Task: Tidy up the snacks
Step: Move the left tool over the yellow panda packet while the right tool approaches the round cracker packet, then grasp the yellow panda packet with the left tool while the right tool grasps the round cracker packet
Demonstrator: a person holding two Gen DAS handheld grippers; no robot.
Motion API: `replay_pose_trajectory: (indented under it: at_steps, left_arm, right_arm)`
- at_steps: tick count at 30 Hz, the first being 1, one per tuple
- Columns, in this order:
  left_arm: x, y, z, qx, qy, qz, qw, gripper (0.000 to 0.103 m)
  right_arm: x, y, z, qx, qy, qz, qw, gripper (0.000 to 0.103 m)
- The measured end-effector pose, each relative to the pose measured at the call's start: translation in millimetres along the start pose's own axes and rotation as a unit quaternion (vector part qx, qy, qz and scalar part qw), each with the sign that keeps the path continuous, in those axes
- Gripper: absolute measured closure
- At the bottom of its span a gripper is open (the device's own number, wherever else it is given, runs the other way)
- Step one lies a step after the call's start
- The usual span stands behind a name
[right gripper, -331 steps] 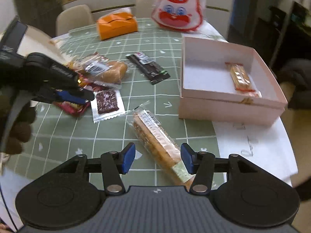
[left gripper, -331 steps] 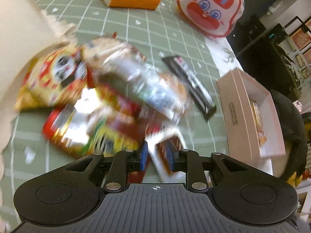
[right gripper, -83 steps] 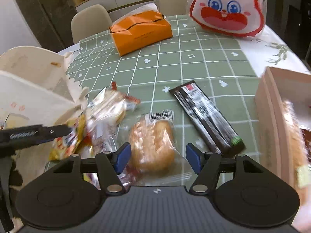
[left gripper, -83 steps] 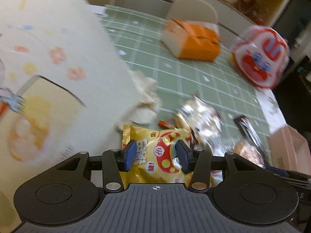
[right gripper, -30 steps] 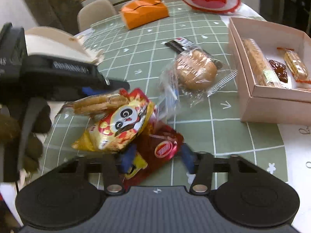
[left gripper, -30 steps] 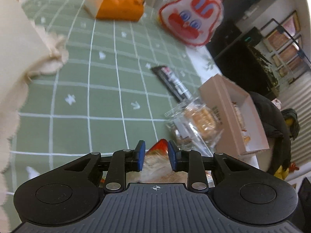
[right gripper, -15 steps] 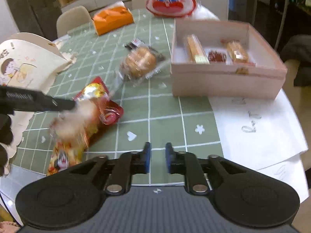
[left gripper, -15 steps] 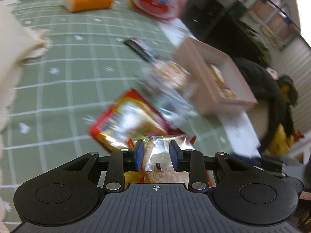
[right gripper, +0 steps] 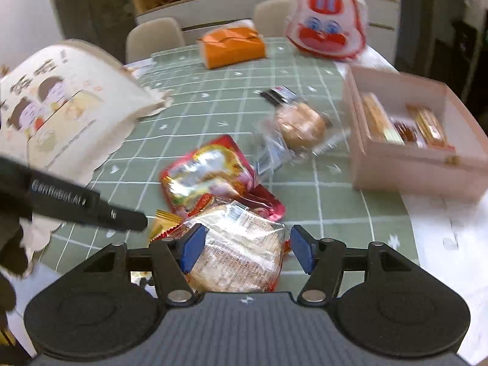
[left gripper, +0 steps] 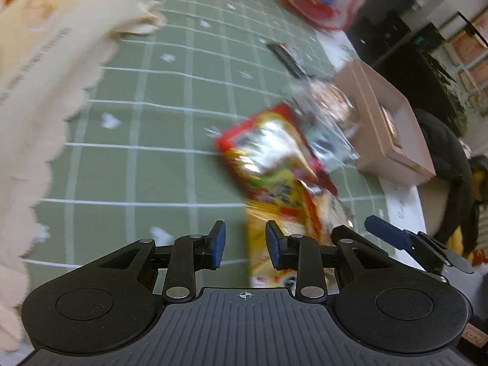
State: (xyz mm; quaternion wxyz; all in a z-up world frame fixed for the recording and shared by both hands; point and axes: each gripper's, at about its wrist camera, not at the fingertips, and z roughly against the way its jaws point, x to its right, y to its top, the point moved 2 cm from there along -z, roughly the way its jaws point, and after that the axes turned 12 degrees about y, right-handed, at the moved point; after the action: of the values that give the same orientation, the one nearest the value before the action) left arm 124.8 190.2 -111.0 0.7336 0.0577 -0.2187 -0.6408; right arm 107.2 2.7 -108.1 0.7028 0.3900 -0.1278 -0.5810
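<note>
Green grid tablecloth (right gripper: pixel 320 195) carries everything. Landmark: pink box (right gripper: pixel 405 164) at the table's right edge, already holding three wrapped bars. Big cream paper bag (right gripper: pixel 70 106) lies far left of the box. Orange pack (right gripper: pixel 233 47) and rabbit-face bag (right gripper: pixel 328 27) sit beyond the box, at the far end. Red foil snack bag (right gripper: pixel 210 170) lies left of the box, mid-table; wrapped round bun (right gripper: pixel 300 126) sits between it and the box, with a dark bar (right gripper: pixel 276 94) just behind the bun.

Clear cracker pack (right gripper: pixel 235 253) is nearest the camera, left of the box, lying between the right gripper (right gripper: pixel 245 250) jaws. Those jaws have just been opening; the pads stand off the pack, so released. Left gripper (left gripper: pixel 244 244) is parted too, nothing between its pads, yellow packet (left gripper: pixel 274 228) just beside its right finger.

Step judged: sorting loose snacks into the box. Next likely calls for closing on the cracker pack and carrying it right, into the box.
</note>
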Motion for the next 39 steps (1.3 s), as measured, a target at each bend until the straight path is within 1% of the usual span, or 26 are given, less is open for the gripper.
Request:
replay_pose_trajectory:
  at_steps: [1, 2, 4, 6, 8, 10, 11, 12, 13, 15, 17, 20, 23, 25, 28, 32, 35, 37, 39]
  left_arm:
    - [7.7, -0.4, -3.2, -0.002, -0.006, -0.012, 0.9999, 0.069]
    - [19.8, -0.1, -7.7, -0.005, -0.013, -0.031, 0.9994, 0.066]
    - [42.8, 1.1, -13.9, -0.001, -0.021, -0.069, 0.9974, 0.065]
    - [70.1, 1.4, -20.7, 0.002, -0.036, -0.106, 0.9938, 0.066]
    - [96.7, -2.1, -28.9, -0.006, -0.055, -0.141, 0.9885, 0.068]
    - [119.5, -8.1, -36.5, -0.009, -0.059, -0.178, 0.9822, 0.069]
    - [132.2, -12.2, -39.6, -0.01, -0.059, -0.2, 0.9779, 0.072]
    - [140.3, -17.0, -40.8, -0.011, -0.061, -0.214, 0.9749, 0.074]
    - [146.4, -20.0, -41.0, -0.012, -0.066, -0.223, 0.9725, 0.074]
    - [149.1, -22.2, -36.4, -0.011, -0.084, -0.223, 0.9711, 0.074]
    - [147.3, -20.0, -29.8, -0.008, -0.095, -0.216, 0.9717, 0.074]
    - [143.6, -14.3, -23.5, -0.008, -0.109, -0.196, 0.9746, 0.074]
    - [133.1, -11.5, -17.5, -0.023, -0.116, -0.184, 0.9759, 0.074]
    - [126.3, -14.6, -13.5, -0.031, -0.106, -0.195, 0.9746, 0.074]
    - [113.4, -17.3, -1.6, -0.013, -0.074, -0.209, 0.9749, 0.074]
    - [92.2, -11.7, 10.0, 0.023, -0.003, -0.2, 0.9795, 0.074]
    - [75.8, -10.5, 7.9, 0.028, 0.041, -0.178, 0.9828, 0.074]
    - [68.6, -12.3, 3.1, 0.017, 0.053, -0.163, 0.985, 0.073]
    - [66.8, -15.3, -1.1, 0.011, 0.05, -0.147, 0.9878, 0.072]
  right_arm:
    - [3.6, -3.0, 4.5, -0.001, -0.006, -0.004, 1.0, 0.041]
    - [7.0, -6.4, 9.0, -0.002, -0.014, -0.005, 1.0, 0.041]
    - [19.0, -18.1, 21.8, -0.003, -0.044, -0.013, 0.999, 0.041]
    - [34.5, -29.7, 34.2, -0.008, -0.073, -0.036, 0.997, 0.041]
    - [52.7, -43.5, 47.9, -0.012, -0.105, -0.069, 0.992, 0.041]
    - [69.2, -55.7, 59.0, -0.011, -0.126, -0.098, 0.987, 0.039]
    - [75.6, -61.9, 66.3, -0.006, -0.137, -0.113, 0.984, 0.038]
    - [79.2, -66.1, 71.5, -0.003, -0.146, -0.123, 0.982, 0.037]
    - [83.4, -69.8, 76.4, 0.002, -0.157, -0.131, 0.979, 0.036]
    - [91.2, -76.8, 85.4, 0.009, -0.173, -0.143, 0.974, 0.036]
    - [94.4, -81.5, 93.5, 0.015, -0.184, -0.151, 0.971, 0.036]
    - [92.2, -85.8, 103.7, 0.032, -0.181, -0.15, 0.971, 0.036]
    - [89.6, -86.0, 108.2, 0.045, -0.177, -0.142, 0.973, 0.036]
    - [89.6, -83.6, 106.4, 0.048, -0.184, -0.139, 0.972, 0.036]
    - [94.8, -81.1, 103.9, 0.048, -0.193, -0.143, 0.969, 0.036]
    - [91.8, -80.1, 102.0, 0.048, -0.173, -0.133, 0.975, 0.036]
    - [88.2, -82.2, 93.0, 0.036, -0.169, -0.125, 0.977, 0.036]
    - [87.9, -85.7, 86.8, 0.029, -0.163, -0.13, 0.978, 0.036]
    - [87.3, -87.0, 86.5, 0.035, -0.161, -0.135, 0.977, 0.036]
